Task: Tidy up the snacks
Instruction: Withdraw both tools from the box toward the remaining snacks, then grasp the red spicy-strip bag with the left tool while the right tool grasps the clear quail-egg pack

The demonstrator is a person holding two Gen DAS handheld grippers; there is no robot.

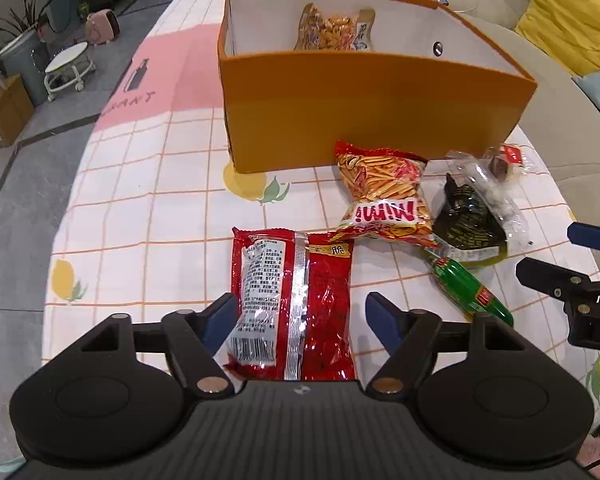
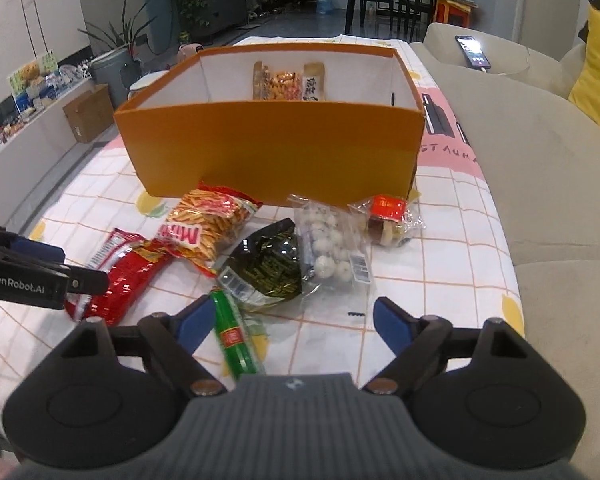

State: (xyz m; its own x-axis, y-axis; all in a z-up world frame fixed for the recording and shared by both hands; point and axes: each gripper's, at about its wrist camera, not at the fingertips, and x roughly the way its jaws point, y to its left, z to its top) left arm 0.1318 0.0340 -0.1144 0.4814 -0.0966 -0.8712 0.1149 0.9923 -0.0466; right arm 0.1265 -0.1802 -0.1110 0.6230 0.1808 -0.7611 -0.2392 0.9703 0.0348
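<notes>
- Left gripper: matte black plastic, with two round flat housings at its base and a ribbed grey panel between them.
- Its fingers carry blue pads; silver screws mark each hinge.
- Right gripper: the same build, black with blue pads and silver screws.
- White lettering "GenRobot.AI" runs along the side of the left one.

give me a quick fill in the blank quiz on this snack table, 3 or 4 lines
1. The one snack already inside the orange box is a bag of ____.
2. The red packet lies between the open jaws of the ____ gripper.
3. The slim tube near the right gripper is coloured ____.
4. A phone rests on the ____.

Missing words: peanuts; left; green; sofa
</notes>
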